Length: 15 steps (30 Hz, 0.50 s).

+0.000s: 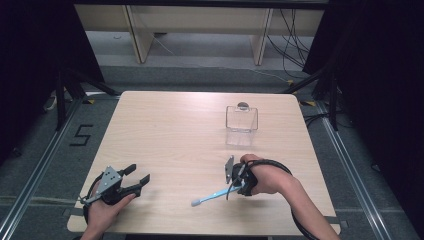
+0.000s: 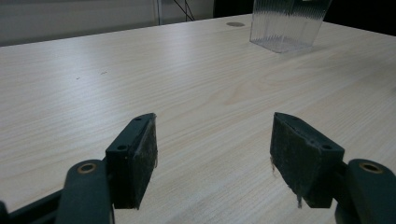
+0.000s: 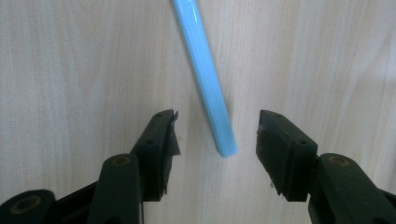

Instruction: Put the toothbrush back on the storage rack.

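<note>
The right gripper [image 3: 217,140] stands spread over the end of the blue toothbrush [image 3: 205,77], whose long axis runs toward the upper middle of the frame; the left gripper [image 1: 137,175], also spread, is well apart.

We see a light-blue toothbrush [image 1: 214,195] lying flat on the desk [image 1: 170,135], its handle end [image 3: 226,148] between open jaws.

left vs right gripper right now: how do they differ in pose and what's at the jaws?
1. The right gripper points down at the table, while the left gripper points level across it toward the clear container.
2. The right gripper has the end of the blue toothbrush between its jaws, not yet pinched; the left gripper has nothing but bare wood between its own.

Shared: both have their jaws open, and neither holds anything.
</note>
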### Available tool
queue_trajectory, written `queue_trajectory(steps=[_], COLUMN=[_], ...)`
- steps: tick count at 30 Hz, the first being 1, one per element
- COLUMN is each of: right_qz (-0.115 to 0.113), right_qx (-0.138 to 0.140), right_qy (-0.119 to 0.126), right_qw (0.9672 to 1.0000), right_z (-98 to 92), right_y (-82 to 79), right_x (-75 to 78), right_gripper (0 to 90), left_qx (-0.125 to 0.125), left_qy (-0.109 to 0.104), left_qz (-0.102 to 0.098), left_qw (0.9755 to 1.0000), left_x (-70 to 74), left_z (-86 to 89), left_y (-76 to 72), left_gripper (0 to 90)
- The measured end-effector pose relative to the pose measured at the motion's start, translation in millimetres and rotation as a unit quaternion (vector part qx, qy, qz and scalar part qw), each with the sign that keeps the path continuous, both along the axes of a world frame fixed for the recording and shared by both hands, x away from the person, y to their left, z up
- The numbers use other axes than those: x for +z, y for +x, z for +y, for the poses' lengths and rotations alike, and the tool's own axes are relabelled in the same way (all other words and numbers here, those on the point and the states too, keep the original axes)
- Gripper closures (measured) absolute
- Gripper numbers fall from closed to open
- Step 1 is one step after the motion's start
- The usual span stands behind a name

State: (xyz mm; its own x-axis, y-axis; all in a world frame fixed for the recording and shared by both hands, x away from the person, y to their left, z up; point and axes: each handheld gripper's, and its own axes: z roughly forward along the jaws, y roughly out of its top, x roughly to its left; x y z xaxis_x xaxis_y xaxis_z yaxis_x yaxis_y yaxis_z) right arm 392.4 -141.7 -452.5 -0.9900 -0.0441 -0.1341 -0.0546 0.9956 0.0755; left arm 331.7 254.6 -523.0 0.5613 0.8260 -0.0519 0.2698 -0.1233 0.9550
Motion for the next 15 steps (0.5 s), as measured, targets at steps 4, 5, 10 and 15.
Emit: queue_trajectory(steps=[4, 5, 10, 15], right_qz=[0.010, 0.013, 0.017, 0.028], right_qx=[0.031, 0.030, 0.030, 0.032], right_qy=[-0.007, -0.008, -0.006, -0.011], right_qw=[0.9995, 0.9994, 0.9994, 0.9991], right_z=[9.0, 10.6, 16.7, 22.4], right_y=[5.2, 6.1, 9.5, 9.3], right_x=[-3.9, -4.9, -9.0, -11.8], right_gripper=[50.7, 50.9, 52.2, 54.9], left_qx=[-0.002, -0.002, -0.002, 0.000], left_qy=[-0.003, -0.003, -0.005, 0.000], left_qz=[-0.003, -0.002, -0.003, 0.000], left_qw=[1.0000, 1.0000, 1.0000, 1.0000], left_x=[-0.5, -0.4, -0.6, 0.0], left_z=[0.1, 0.2, 0.2, 0.1], left_y=[0.8, 0.6, 0.8, -0.1], left_gripper=[31.4, 31.4, 31.3, 31.4])
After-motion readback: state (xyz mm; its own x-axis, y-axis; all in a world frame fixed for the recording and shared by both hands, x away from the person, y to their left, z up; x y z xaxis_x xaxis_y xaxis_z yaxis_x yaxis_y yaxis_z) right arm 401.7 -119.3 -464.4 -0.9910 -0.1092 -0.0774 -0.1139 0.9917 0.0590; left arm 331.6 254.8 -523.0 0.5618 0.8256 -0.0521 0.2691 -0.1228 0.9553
